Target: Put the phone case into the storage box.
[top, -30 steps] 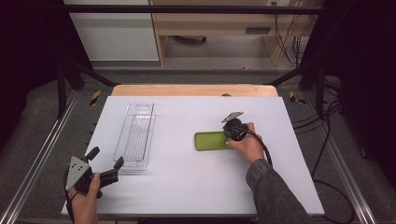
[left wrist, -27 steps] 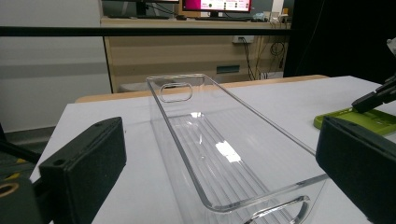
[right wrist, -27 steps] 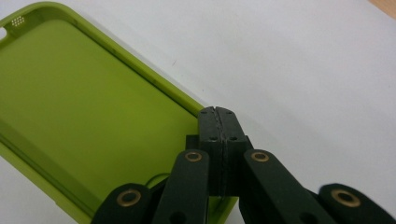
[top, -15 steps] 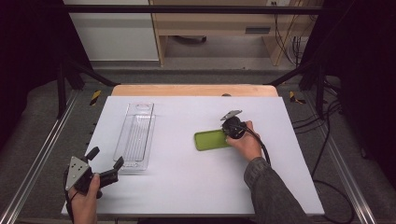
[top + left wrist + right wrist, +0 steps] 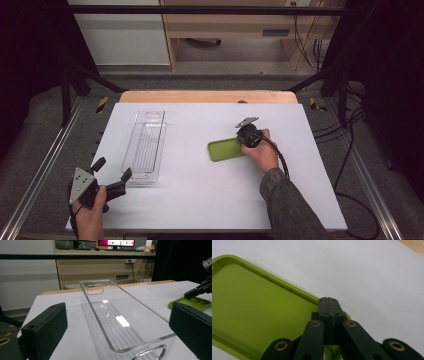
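We see a flat, lime-green rectangular tray [image 5: 226, 149] with rounded corners and a low raised rim, lying open side up on the white table [image 5: 200, 200], right of centre, its long axis running roughly left to right and slightly tilted. Its inside is plain and smooth. We note that the right gripper [image 5: 246, 136] has its jaws pressed together at the tray's right end, over the rim near a corner [image 5: 328, 305]; whether the rim is pinched between them we cannot tell. We also see a long, clear plastic bin [image 5: 145, 145] with cut-out handles at both ends, standing upright left of centre and well apart from the tray.
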A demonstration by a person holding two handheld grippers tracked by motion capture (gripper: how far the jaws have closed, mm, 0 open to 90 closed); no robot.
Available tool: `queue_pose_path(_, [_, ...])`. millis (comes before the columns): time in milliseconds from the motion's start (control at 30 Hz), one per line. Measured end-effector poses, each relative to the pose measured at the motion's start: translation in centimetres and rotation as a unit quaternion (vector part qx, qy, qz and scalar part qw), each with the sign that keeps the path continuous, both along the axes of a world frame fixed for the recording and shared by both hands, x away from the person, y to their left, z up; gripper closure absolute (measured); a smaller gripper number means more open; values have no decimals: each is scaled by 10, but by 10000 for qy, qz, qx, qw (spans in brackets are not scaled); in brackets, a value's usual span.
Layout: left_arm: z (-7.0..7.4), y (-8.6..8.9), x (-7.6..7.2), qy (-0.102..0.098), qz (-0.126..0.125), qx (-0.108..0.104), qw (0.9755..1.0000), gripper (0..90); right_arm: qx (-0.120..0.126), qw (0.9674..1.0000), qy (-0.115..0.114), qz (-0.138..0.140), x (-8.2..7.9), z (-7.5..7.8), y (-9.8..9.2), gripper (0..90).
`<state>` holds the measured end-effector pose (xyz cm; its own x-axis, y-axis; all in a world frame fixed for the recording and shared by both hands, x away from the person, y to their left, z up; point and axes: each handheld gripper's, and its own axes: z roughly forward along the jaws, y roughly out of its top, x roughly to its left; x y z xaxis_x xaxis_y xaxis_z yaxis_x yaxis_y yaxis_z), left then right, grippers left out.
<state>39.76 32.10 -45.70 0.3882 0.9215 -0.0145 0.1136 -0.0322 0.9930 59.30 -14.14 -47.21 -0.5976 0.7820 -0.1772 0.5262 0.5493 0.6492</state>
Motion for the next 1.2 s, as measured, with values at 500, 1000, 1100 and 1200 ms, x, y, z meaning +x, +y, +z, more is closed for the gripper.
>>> queue_pose_path(500, [0, -1, -1, -9, -7, 39, 10000, 16, 358, 9993, -93, -39, -16, 21, -7, 900])
queue_pose_path(1000, [0, 0, -2, 7, -19, 42, 10000, 16, 903, 9958, -122, 27, -48, 39, -16, 883])
queue_pose_path(1100, [0, -1, -2, 20, -17, 56, 10000, 16, 917, 9957, -113, 17, -49, 39, -17, 869])
queue_pose_path(1200, [-1, -2, -1, 20, -35, 66, 10000, 16, 964, 9953, -90, -1, -52, 43, -21, 811])
